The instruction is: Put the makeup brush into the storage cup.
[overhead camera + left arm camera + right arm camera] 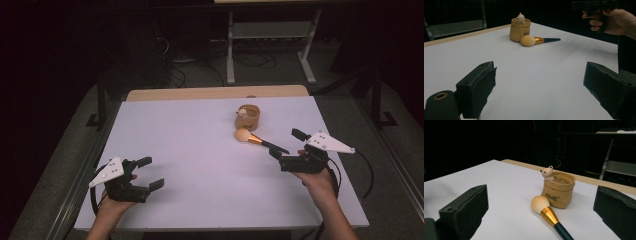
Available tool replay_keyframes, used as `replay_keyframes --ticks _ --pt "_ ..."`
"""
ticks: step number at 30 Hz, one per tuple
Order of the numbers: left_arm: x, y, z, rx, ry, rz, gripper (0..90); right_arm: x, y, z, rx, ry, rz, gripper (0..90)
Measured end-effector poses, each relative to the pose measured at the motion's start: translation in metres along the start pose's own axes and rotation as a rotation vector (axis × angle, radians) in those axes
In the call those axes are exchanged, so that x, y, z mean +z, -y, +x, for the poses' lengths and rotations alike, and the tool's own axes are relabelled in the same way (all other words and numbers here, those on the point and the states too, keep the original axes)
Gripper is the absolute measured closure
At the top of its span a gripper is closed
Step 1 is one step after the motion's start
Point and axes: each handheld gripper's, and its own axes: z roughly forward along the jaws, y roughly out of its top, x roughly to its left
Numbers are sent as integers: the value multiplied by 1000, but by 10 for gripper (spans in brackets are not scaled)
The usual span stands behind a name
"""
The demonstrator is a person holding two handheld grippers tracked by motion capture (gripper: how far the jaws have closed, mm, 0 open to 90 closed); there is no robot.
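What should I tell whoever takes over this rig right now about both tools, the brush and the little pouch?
Left tool: open, empty, near the table's front left corner.
Right tool: open, empty, close to the brush handle's end, not touching it.
Makeup brush with cream round head, gold collar and dark handle: lying flat on the white table, head beside the pouch.
Tan soft pouch with a small bear figure at its rim: upright, with no brush in it.
Done: nothing grasped yet.
Left: probably pick up the brush and stand it in the pouch.
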Motion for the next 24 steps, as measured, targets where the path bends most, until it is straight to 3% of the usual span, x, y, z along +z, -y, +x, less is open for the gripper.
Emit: replay_keyframes --ticks 24 --pt "0 0 0 3 4 7 100 13 -8 -9 1 15 -7 0"
